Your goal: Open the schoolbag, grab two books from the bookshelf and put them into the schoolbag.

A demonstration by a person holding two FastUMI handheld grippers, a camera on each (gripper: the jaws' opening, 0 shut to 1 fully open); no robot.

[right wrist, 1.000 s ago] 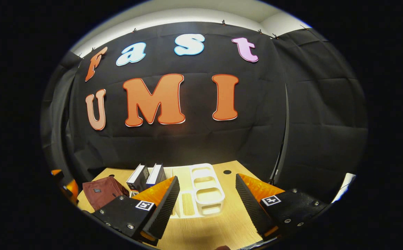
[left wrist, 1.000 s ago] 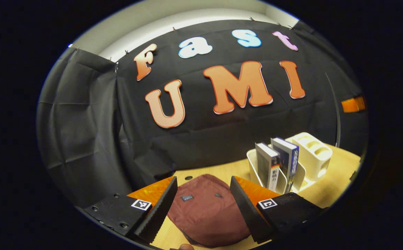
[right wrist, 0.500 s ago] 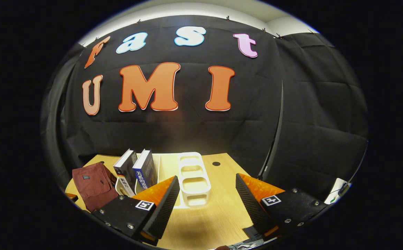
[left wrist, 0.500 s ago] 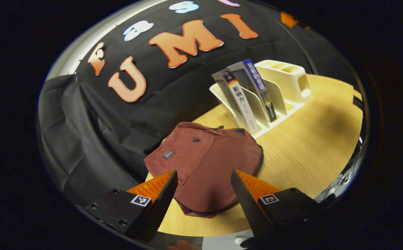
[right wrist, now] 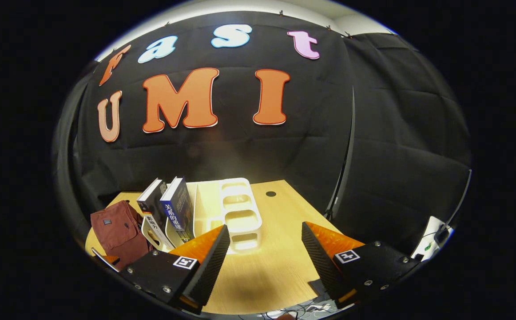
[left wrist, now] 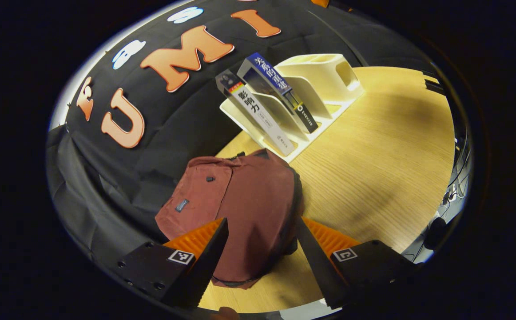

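A maroon schoolbag [left wrist: 244, 209] lies flat on the wooden table [left wrist: 373, 169], its flap down. My left gripper [left wrist: 258, 258] hovers open above the bag's near end, fingers apart on either side of it. Behind the bag, a white bookshelf [left wrist: 311, 93] holds two upright books: a grey-spined book [left wrist: 258, 111] and a blue-spined book [left wrist: 280, 91]. In the right gripper view the schoolbag [right wrist: 116, 231] sits at far left, beside the two books [right wrist: 169, 213] in the bookshelf [right wrist: 236, 209]. My right gripper [right wrist: 264, 262] is open over bare table, holding nothing.
The bookshelf's right half is a row of open white compartments [right wrist: 240, 218]. A round cable hole [right wrist: 271, 194] marks the table near the back wall. Cables and a white box [right wrist: 431, 235] lie beyond the table's right edge.
The left gripper has tilted down and moved closer over the schoolbag, which now lies between its fingers. The right gripper has risen slightly, so the shelf and books sit higher in its view.
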